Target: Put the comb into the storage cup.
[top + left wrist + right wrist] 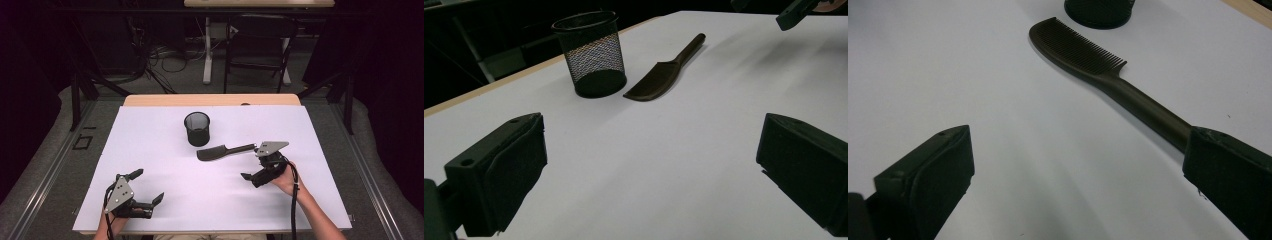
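A black comb (225, 151) lies flat on the white sheet (150, 150), teeth end to the left, handle pointing right. Just behind it a black mesh cup (197, 128) stands upright. My right gripper (251, 162) is open at the handle end. In the right gripper view the comb (1088, 55) runs diagonally and its handle tip passes behind one jaw of the open gripper (1078, 175), with no pad pressing it. My left gripper (147, 186) rests open near the front left edge, empty. Its own view has the cup (591, 52) and comb (664, 77) well beyond its gripper (649, 170).
The white sheet covers most of the wooden table (210, 100), whose far edge shows as a bare strip. Beyond the table stand a dark chair (257, 45) and a white table leg (207, 50) with cables on the floor.
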A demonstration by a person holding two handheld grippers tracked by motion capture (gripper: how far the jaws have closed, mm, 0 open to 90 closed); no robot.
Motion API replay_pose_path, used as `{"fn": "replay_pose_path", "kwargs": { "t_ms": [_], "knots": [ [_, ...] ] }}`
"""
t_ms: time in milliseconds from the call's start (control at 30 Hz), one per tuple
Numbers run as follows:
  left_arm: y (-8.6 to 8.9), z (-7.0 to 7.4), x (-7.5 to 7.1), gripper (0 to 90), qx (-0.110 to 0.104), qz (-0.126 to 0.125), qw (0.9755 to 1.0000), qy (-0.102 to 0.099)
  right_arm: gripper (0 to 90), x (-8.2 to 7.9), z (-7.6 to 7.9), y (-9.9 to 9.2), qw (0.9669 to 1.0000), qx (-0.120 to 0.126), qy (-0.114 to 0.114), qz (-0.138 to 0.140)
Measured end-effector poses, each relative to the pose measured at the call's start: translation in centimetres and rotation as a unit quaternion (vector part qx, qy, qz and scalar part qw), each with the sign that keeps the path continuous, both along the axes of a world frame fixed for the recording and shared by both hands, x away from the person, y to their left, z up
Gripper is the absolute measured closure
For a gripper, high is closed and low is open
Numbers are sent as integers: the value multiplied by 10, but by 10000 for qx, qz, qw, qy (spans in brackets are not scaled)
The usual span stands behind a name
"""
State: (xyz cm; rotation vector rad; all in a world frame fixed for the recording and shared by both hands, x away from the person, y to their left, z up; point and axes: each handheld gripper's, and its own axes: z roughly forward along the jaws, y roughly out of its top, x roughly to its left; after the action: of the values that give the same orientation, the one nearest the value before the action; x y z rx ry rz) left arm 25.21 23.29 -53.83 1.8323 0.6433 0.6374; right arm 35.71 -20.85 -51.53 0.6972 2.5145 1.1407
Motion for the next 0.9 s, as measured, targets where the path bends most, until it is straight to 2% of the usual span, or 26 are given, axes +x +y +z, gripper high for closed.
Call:
{"fn": "replay_pose_path", "kwargs": {
  "t_ms": [67, 133, 200, 600, 700, 733, 900],
  "knots": [
    [0, 0, -1, 0, 2, -1, 10000, -5, 0, 1, 0, 1, 10000, -26, -27, -10],
    [0, 0, 0, 0, 0, -7, 10000, 8, 0, 3, 1, 3, 9999, -107, 48, 59],
    [-1, -1, 0, 0, 9, -6, 10000, 27, 0, 4, 3, 6, 9998, -187, -34, 79],
    [1, -1, -1, 0, 24, 52, 10000, 10, 0, 10, 10, 12, 9986, -396, -172, 299],
    [-1, -1, 0, 0, 59, 49, 10000, 31, 0, 12, 12, 13, 9976, -563, -236, 342],
    [-2, -2, -1, 0, 55, 37, 10000, 31, 3, 12, 13, 13, 9967, -638, -322, 390],
    [-1, -1, 0, 0, 47, 35, 10000, 28, 2, 18, 15, 13, 9954, -748, -367, 475]
  ]
}}
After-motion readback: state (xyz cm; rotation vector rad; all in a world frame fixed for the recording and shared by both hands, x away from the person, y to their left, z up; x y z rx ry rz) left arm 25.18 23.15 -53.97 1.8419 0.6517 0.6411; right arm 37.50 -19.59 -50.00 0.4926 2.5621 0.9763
